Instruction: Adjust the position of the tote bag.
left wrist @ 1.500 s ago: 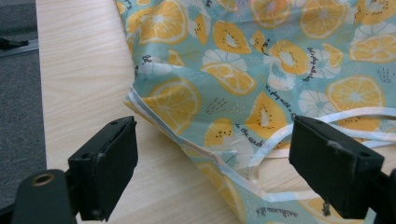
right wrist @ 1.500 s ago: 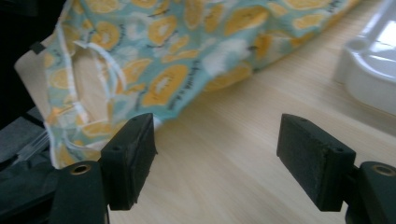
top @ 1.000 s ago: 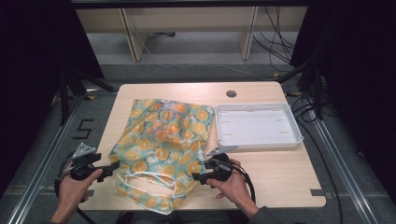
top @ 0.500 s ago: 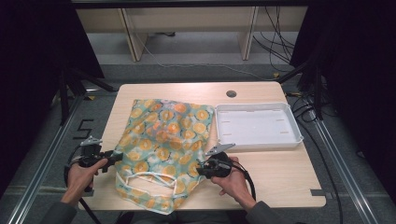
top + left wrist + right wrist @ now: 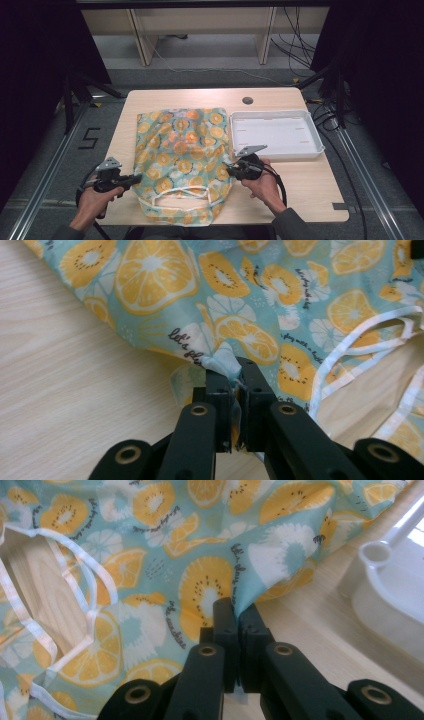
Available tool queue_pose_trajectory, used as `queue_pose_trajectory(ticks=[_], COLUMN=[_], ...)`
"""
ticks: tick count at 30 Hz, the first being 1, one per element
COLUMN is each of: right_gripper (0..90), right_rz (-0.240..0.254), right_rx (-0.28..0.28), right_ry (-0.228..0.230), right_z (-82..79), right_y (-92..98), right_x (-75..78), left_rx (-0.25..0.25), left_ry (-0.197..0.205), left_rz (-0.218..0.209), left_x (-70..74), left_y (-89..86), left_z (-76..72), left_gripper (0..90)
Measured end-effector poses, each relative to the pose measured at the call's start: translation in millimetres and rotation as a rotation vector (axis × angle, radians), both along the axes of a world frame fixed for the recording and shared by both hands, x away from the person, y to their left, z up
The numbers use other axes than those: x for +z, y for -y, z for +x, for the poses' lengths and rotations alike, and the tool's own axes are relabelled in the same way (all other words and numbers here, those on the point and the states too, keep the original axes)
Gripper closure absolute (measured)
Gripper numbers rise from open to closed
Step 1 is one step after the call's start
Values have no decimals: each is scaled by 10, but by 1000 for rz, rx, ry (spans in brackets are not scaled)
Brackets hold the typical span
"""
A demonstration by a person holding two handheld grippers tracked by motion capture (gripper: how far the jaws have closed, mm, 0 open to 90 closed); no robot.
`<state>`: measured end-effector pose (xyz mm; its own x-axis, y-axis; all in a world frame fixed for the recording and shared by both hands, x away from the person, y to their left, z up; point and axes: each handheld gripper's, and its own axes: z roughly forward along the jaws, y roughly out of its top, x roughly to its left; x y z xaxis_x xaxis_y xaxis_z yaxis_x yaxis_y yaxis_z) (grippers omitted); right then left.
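**Both grippers pinching side edges of fruit-print bag**

Left gripper (image 5: 235, 390): jaws closed narrow on a small bunch of the bag's (image 5: 182, 155) side edge, cloth puckered up between the tips. Right gripper (image 5: 239, 625): jaws also closed tight, edge of the cloth fold caught between them.

Bag lies flat on the table (image 5: 310, 185), centre-left, handles (image 5: 177, 197) and open mouth at 6 o'clock toward the person. Left gripper (image 5: 131, 178) sits at the bag's 8 o'clock edge, right gripper (image 5: 232, 170) at its 4 o'clock edge. White tray (image 5: 276, 132) at 3 o'clock of the bag, just beside it, looks empty.

Risks, as judgement: both holds take very little cloth, close to the hem. A pull outward or upward could slip thin slick fabric out of either pinch, the right one first since less cloth shows there. Uneven pull would skew the bag. The right hand (image 5: 260, 182) is near the tray's front edge; a swing toward 3 o'clock could knock it.

View differences: the gripper views show the actual pinch and the printed lettering; the high view is too small for that. The high view gives the bag's whole outline, the tray's inside and both forearms. The right gripper view catches a tray corner (image 5: 385, 580); the left gripper view shows the white handle loop (image 5: 360, 347).
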<state>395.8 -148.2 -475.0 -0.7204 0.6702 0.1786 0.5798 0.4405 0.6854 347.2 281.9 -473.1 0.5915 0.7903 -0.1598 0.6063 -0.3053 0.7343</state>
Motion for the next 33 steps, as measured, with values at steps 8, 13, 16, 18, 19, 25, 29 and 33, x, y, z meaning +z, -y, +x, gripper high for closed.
queue_pose_trajectory(ticks=[8, 13, 16, 18, 19, 25, 29, 33], right_gripper=[643, 441, 427, 417, 415, 389, 384, 376], right_rz=[-19, 31, 74, 90, 98, 65, 22, -8], right_rx=[-9, -27, 53, 128, 147, 319, 406, 427], right_ry=[18, 103, 102, 108, 96, 31, 26, 8], right_z=[4, -145, -277, -343, -407, -636, -696, -721], right_y=[125, 149, 53, -33, -100, -419, -558, -660], right_x=[96, 299, 354, 352, 349, 205, 95, 13], left_rx=[52, 77, 70, 33, 33, 9, 26, 19], left_ry=[-22, 39, 57, 65, 73, 64, 73, 71], left_rz=[13, 27, -10, 17, 18, 38, 19, 38], left_x=[56, 197, 252, 276, 280, 265, 239, 249], left_y=[-28, -52, 19, 68, 101, 111, 109, 88], left_z=[-31, -139, -211, -238, -249, -249, -254, -258], left_gripper=[555, 333, 318, 314, 310, 299, 287, 282])
